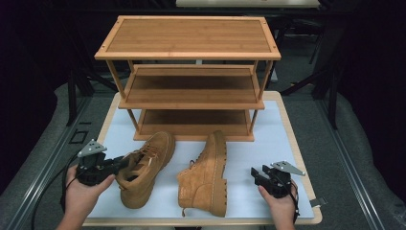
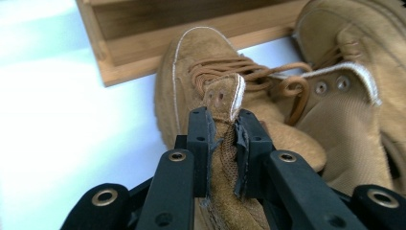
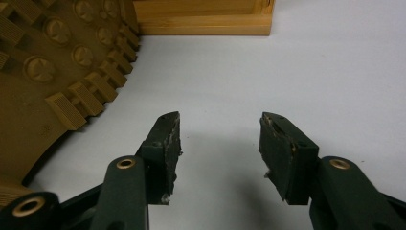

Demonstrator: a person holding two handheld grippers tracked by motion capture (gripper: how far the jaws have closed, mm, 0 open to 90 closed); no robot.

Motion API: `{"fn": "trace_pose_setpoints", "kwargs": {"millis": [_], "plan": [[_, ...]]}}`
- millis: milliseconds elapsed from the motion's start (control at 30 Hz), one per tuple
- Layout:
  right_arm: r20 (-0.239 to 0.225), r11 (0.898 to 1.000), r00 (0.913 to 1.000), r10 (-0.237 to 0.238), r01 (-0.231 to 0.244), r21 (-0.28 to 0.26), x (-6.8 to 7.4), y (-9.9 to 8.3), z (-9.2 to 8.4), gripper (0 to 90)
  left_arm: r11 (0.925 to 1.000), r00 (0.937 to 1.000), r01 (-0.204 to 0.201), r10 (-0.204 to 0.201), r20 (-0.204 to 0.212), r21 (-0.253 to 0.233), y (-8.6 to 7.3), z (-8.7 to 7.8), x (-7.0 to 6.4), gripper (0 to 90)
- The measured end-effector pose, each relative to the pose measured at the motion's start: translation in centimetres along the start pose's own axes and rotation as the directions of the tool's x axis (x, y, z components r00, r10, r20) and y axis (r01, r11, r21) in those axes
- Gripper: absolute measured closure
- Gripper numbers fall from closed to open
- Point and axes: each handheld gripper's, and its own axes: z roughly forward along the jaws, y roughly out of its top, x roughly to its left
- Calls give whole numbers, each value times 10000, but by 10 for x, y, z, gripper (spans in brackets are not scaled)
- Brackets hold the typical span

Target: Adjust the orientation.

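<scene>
Here the left gripper (image 1: 125, 163) has its jaws closed down on the back collar of the upright boot (image 1: 143, 167), the suede and mesh lining pinched between the pads, as the left gripper view shows plainly. That boot stands on its sole at the front left of the desk (image 1: 268, 143), its long axis running on a diagonal: heel toward the person's left hand (image 1: 81, 191), toe aimed up and to the right at the bottom tier of the wooden shoe rack (image 1: 191, 86). The second boot (image 1: 206, 172) lies tipped on its side just beside it, lugged sole turned toward the right gripper (image 1: 256, 173), toe toward the rack as well; the two look to be touching or nearly so near the ankle, though I cannot tell for sure from above. The right gripper rests near the front right of the desk with its jaws spread and nothing between them, close by that sole. To do this step well, I'd judge the pinch should sit deep on the collar rather than on the soft edge, since a boot held by the heel rim will want to swing toe-down once lifted. Raising it straight and keeping the toe lined up with the rack should spare the laces from snagging the neighbour.
</scene>
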Motion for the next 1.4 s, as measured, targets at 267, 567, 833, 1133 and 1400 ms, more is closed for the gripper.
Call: {"fn": "trace_pose_setpoints", "kwargs": {"millis": [267,567,833,1133,1400], "plan": [[-13,9999,10000,-7,7,105,0,0,0,488,9803,9980,-509,569,-259,1907,25,1,6,738],[-57,10000,10000,46,-45,88,1,-1,2,484,8651,9956,110,372,-860,5015,63,6,-2,599],[-123,9997,9999,82,-79,224,0,-1,1,483,7488,9893,1147,-265,-1435,6527,58,26,-1,599],[-156,9997,9998,87,-83,232,0,-2,3,482,7227,9886,1365,-559,-1396,6776,52,36,2,663],[-182,9993,9997,187,-182,321,-1,-3,4,482,7239,9862,1633,-1002,-1320,6703,52,35,5,741]]}}
